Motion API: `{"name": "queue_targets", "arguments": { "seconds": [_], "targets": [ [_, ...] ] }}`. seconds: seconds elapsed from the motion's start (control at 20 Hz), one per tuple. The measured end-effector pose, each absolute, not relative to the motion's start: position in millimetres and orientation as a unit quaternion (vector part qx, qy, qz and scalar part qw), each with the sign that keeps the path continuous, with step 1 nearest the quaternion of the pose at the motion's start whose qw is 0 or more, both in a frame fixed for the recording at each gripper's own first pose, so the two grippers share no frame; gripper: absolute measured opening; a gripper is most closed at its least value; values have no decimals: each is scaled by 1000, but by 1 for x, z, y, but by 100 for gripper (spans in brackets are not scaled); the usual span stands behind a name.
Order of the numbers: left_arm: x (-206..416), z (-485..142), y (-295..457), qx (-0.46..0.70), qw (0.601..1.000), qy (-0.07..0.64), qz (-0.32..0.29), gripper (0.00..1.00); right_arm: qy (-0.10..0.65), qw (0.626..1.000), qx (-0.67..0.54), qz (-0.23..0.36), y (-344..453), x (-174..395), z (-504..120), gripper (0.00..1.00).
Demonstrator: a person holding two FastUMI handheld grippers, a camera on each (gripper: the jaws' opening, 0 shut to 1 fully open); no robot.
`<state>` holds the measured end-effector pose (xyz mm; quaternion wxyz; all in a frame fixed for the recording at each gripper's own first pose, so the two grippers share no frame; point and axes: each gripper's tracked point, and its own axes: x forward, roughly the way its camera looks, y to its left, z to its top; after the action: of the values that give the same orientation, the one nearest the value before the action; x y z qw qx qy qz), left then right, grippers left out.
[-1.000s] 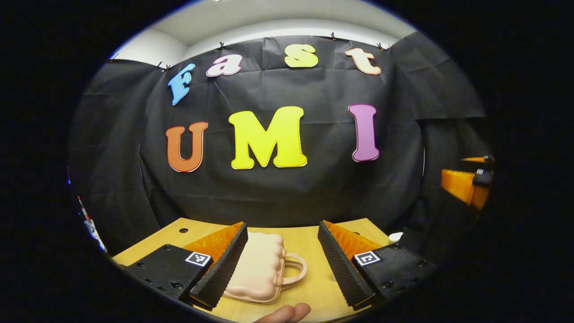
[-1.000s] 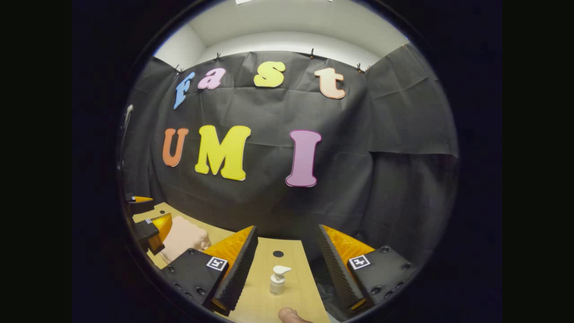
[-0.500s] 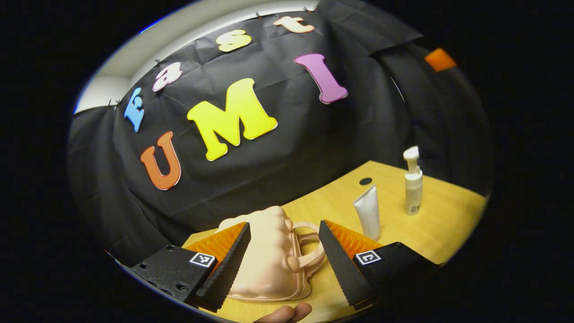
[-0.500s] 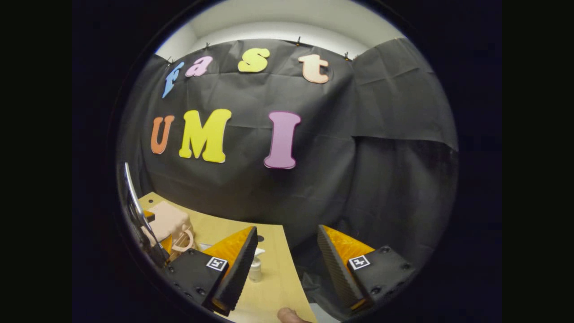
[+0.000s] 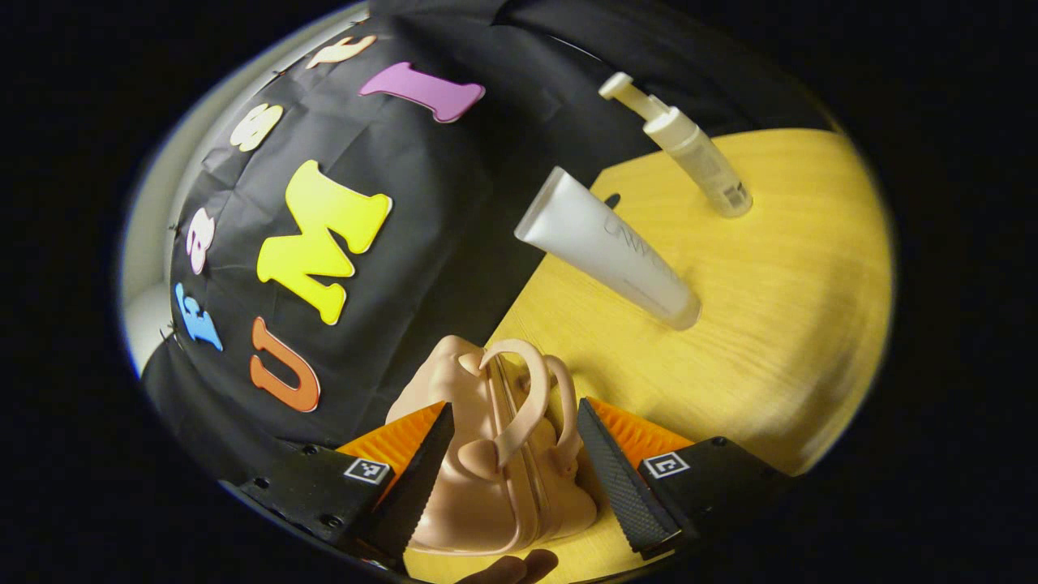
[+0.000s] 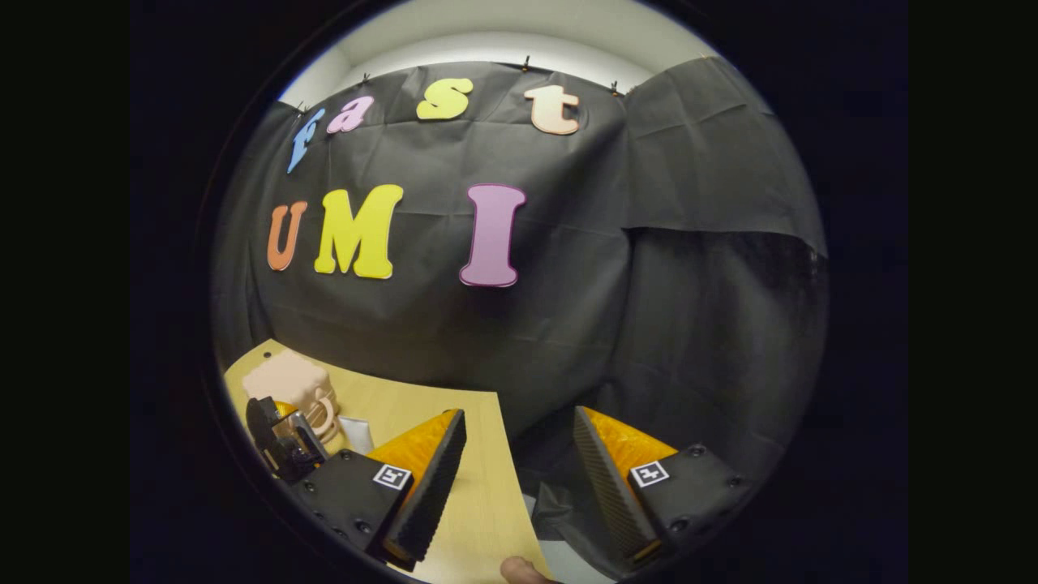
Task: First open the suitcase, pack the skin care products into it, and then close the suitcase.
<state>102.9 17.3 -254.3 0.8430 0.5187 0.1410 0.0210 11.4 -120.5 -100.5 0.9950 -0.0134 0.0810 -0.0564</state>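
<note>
- in the left gripper view my left gripper (image 5: 509, 478) is hovering with its fingers (image 5: 418, 478) apart, one on each side of the suitcase (image 5: 486, 454).
- the fingers are flanking the suitcase's handle end; i cannot tell whether either one is touching the shell.
- the suitcase is a small peach case with a lumpy shell, sitting shut on the tabletop (image 5: 770, 324) close to the black cloth wall (image 5: 438, 211).
- its looped handle (image 5: 523, 397) is arching up between my fingers, pointing toward the camera.
- this view is rolled hard to one side, so the tabletop is slanting across the upper right.
- a white tube (image 5: 608, 247) is standing cap-down on the tabletop past the suitcase, apart from it.
- a pump bottle (image 5: 689, 150) is standing farther off, beyond the tube and apart from it.
- a fingertip (image 5: 519, 566) of my hand is peeking in at the bottom edge.
- in the right gripper view my right gripper (image 6: 519, 487) is holding its fingers (image 6: 430, 478) wide apart with nothing between them, over the tabletop's near corner (image 6: 478, 503).
- there the suitcase (image 6: 284, 381) is lying far off at the left, with the left gripper (image 6: 284, 442) just in front of it.
- a bit of the tube (image 6: 355, 431) is showing just beside that gripper.
</note>
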Motion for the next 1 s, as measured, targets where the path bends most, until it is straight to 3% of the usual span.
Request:
{"name": "queue_targets", "arguments": {
  "seconds": [0.1,0.45,0.6,0.75,0.8,0.95,1.0],
  "targets": [
    [107,-247,16,558,818,130,40,97,95,994,-3,-56,-129,9,-110,79],
    [127,-250,27,634,757,145,65,84,122,990,23,-62,-156,-6,-139,78],
    [128,-258,38,655,733,169,70,67,129,989,14,-76,-153,-15,-144,79],
    [125,-261,44,649,736,186,58,41,119,990,10,-80,-135,-21,-123,78],
    [125,-261,44,664,723,187,49,36,110,991,9,-75,-127,-20,-114,79],
    [127,-267,41,675,714,186,4,12,90,993,-2,-78,-113,-15,-99,80],
    [127,-266,39,674,715,183,-9,10,89,992,-2,-84,-109,-15,-97,77]
  ]
}}
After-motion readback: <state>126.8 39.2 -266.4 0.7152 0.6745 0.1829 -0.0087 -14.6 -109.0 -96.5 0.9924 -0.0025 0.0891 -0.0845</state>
